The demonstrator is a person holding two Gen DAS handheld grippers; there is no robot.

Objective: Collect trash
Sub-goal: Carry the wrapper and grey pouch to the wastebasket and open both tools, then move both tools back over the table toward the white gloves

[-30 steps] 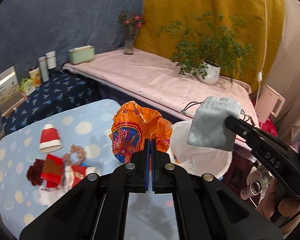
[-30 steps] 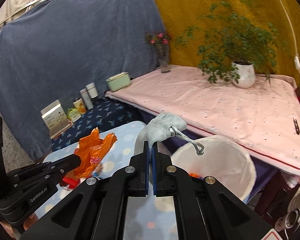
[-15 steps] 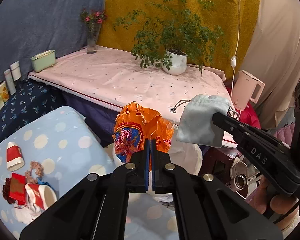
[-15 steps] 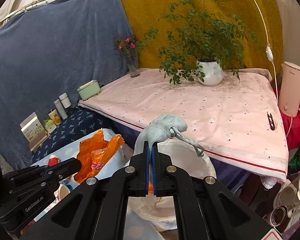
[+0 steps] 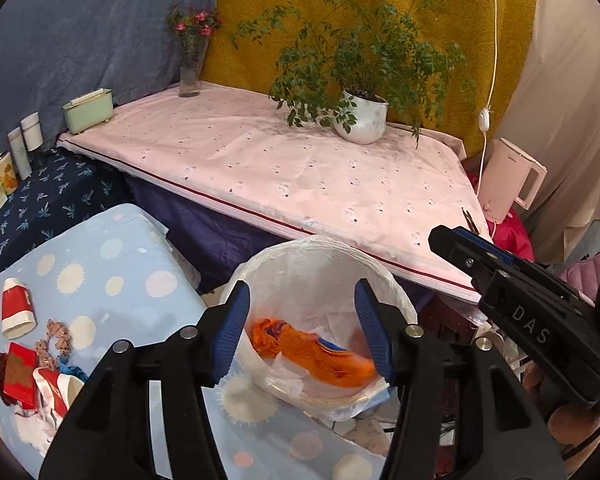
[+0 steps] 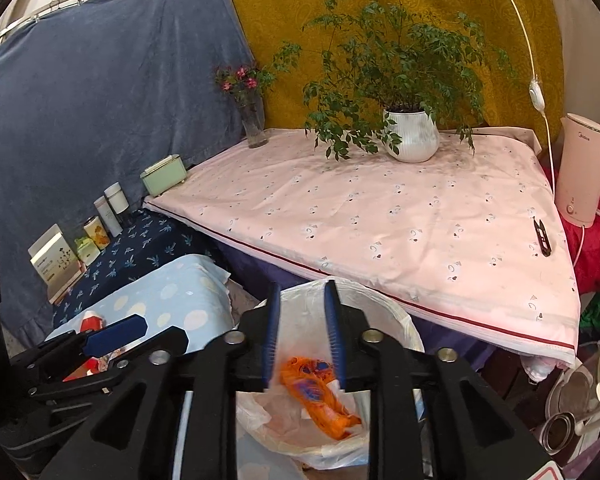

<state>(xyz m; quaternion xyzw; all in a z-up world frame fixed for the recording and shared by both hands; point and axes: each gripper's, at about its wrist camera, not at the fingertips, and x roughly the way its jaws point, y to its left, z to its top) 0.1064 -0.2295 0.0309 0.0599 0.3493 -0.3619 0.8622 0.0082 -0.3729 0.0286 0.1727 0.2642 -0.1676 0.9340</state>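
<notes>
the left tool [image 5: 300,328] hangs over the white-lined bin [image 5: 392,292] with its jaws opening and nothing between them. the right tool [image 6: 300,332] is just beside it over the same bin, jaws opening too, narrower, and also empty. down inside the bin lies the orange wrapper [image 5: 312,346], crumpled and a bit blurred; its print cannot be read. the bin's near rim is cut off behind both tools' black arms.

from the left wrist view the right tool shows only as a dark arm from the right edge, with part of a hand [image 5: 568,428] under it. that view alone shows the leftover bits on the blue dotted surface [image 5: 112,264]: a red and white cap [image 5: 16,308], a red packet [image 5: 20,372] and some tangled scraps i can't make out. the right wrist view hides most of those behind the left tool's arm.

beyond the bin is the pink-covered surface [image 6: 380,216] with a potted plant [image 6: 412,136], a vase of flowers [image 6: 252,120] and a pink kettle [image 6: 584,168], its handle clipped by the frame edge.
</notes>
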